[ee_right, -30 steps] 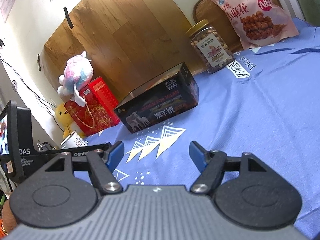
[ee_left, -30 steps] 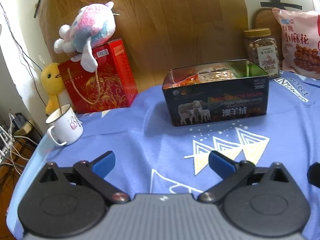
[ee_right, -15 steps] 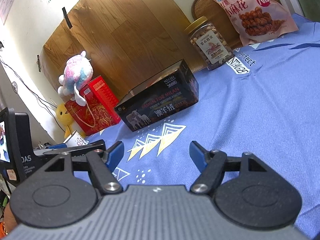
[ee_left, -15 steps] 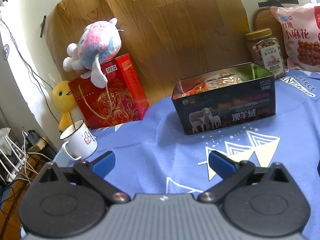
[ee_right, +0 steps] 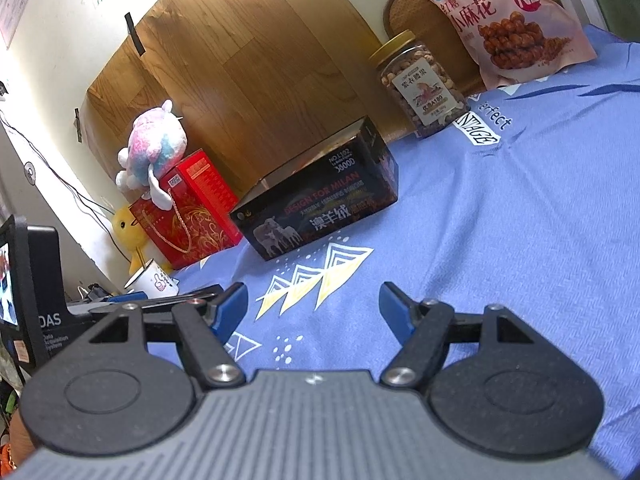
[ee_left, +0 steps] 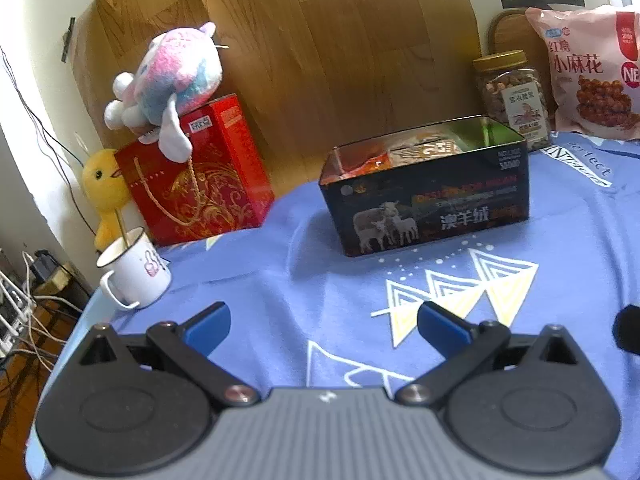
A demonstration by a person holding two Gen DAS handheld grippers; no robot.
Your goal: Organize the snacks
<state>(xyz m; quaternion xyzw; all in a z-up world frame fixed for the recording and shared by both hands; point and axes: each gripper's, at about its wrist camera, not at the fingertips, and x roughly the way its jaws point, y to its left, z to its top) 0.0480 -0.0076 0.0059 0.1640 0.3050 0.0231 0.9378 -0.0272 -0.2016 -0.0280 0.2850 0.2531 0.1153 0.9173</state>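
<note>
Left view has drifted; tin (ee_left: 428, 196) is sitting mid-tabletop (ee_left: 280, 280), snacks inside. I'm holding left gripper (ee_left: 323, 322) and right gripper (ee_right: 312, 308) spread, empty, over bare cloth.

We see a cream wall (ee_left: 36, 32) at upper left, wood-grain panels (ee_left: 320, 52) taped against it across the top, a blue printed cloth (ee_left: 304, 280) below, and tangled cables (ee_left: 24, 312) at lower left.
</note>
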